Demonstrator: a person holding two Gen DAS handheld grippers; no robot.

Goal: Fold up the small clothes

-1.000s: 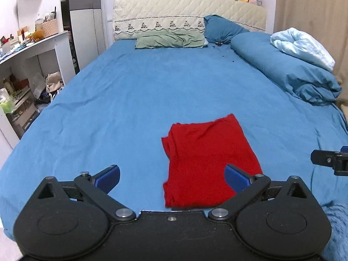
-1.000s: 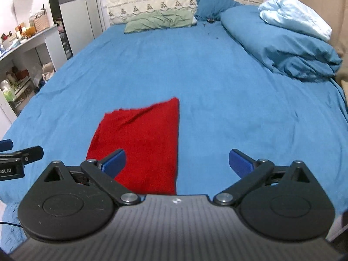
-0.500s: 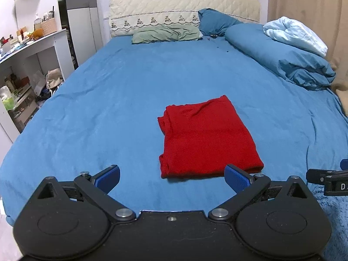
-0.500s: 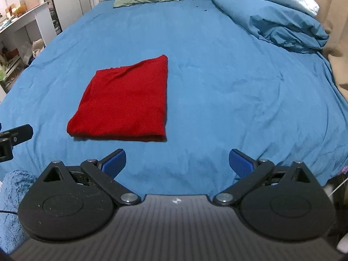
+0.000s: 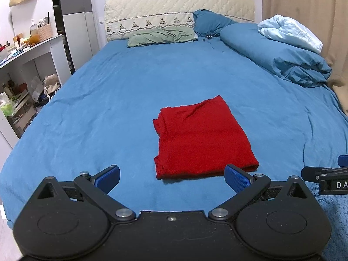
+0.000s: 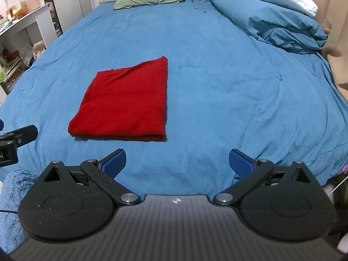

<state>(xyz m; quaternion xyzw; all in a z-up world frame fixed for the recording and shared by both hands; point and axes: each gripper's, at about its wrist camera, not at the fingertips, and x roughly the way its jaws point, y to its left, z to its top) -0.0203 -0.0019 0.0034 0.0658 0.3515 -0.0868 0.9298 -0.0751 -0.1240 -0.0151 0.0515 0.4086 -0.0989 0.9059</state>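
Lying flat as a neat folded rectangle near the foot of the bed (image 5: 108, 100), the red garment (image 5: 202, 137) looks finished (no other clothes show), with left gripper (image 5: 171, 177) and right gripper (image 6: 177, 161) fingers spread apart, holding nothing.

Looking low from the foot of the bed (image 5: 108, 100) toward the headboard (image 5: 178, 6) (both wrist views). Sharing the folded red garment (image 5: 202, 137), left-of-centre from the right view (image 6: 126, 104).
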